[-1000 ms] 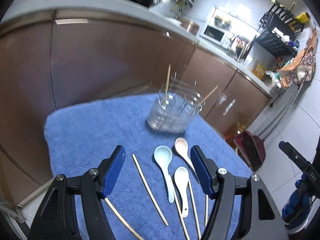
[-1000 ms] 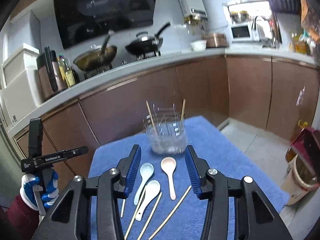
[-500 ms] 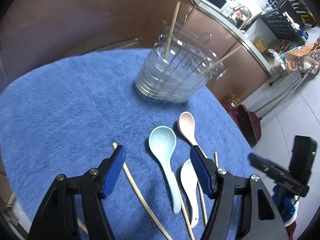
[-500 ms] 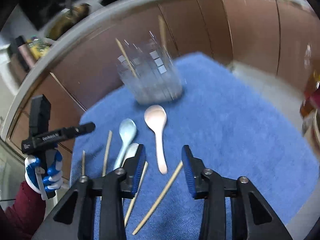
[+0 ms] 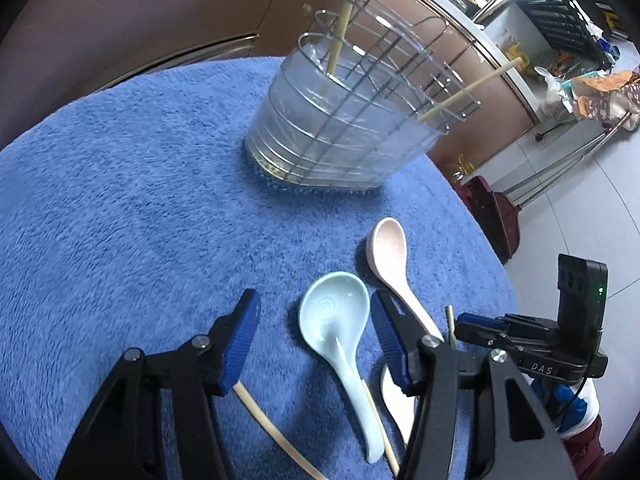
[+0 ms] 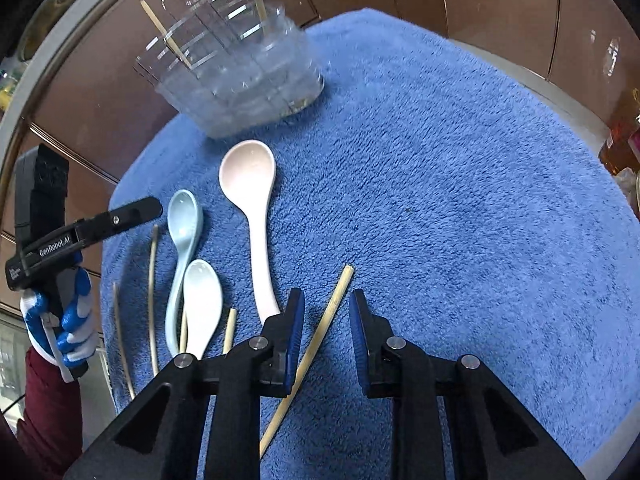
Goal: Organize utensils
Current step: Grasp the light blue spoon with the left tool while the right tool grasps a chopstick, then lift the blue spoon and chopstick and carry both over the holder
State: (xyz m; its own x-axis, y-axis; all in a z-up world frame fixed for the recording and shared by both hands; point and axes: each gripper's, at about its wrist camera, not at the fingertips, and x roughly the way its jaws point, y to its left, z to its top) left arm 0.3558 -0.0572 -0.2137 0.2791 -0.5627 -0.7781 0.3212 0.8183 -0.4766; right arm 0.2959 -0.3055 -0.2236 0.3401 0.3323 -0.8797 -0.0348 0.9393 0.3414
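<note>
Right tool (image 6: 323, 326), narrowly open, is straddling a chopstick (image 6: 320, 338) near the holder (image 6: 240, 76); left tool (image 5: 314, 332), wide, is bracketing the blue spoon (image 5: 340, 332); next: closing.

Your blue fleece-covered table (image 6: 440, 184) carries a clear utensil holder (image 6: 240, 80) at upper left, pink spoon (image 6: 250, 184), pale blue spoon (image 6: 182, 224), white spoon (image 6: 202, 300) and loose chopsticks (image 6: 320, 340) toward lower left.

left tongs (image 5: 312, 340) lowered – over blue spoon (image 5: 340, 344) | right tongs (image 6: 326, 344) narrowed – straddling chopstick (image 6: 316, 344)
</note>
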